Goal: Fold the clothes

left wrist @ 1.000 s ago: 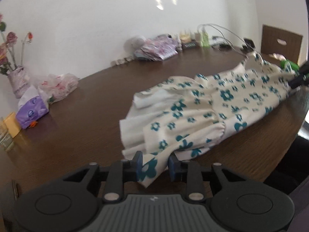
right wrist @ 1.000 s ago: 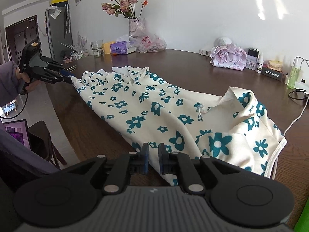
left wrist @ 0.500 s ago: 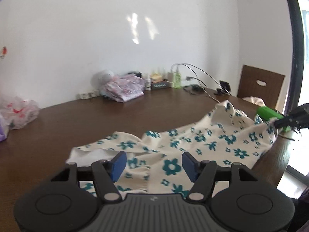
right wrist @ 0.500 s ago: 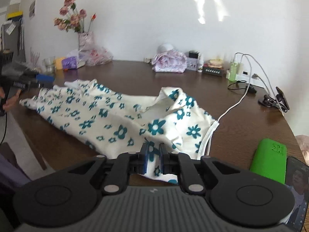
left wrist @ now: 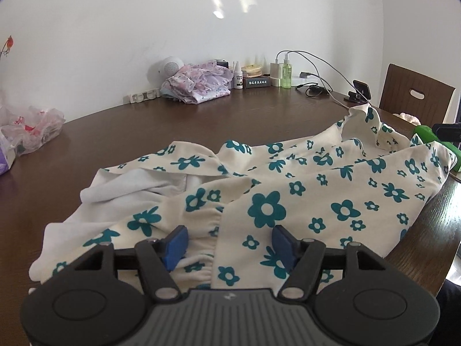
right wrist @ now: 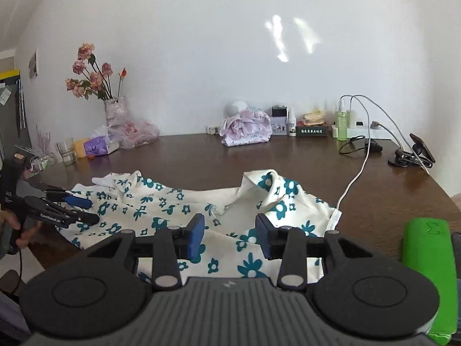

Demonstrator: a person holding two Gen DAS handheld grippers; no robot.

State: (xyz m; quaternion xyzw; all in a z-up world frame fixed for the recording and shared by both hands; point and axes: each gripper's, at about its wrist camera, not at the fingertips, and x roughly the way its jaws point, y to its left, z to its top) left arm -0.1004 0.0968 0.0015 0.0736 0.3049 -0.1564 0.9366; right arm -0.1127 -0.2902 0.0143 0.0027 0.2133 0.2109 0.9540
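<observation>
Both hand-held grippers open over the floral dress [left wrist: 340, 190].

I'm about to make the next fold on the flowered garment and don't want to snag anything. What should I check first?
1. Left claw free of the flowered garment: ok, open, pads apart.
2. Right claw released: ok, jaws opening, cloth below, not pinched.
3. Garment lying flat: not ok, bunched, collar standing up.
4. White cable off the cloth: not ok, it reaches the garment's edge.
5. Green case clear: cannot tell.
</observation>
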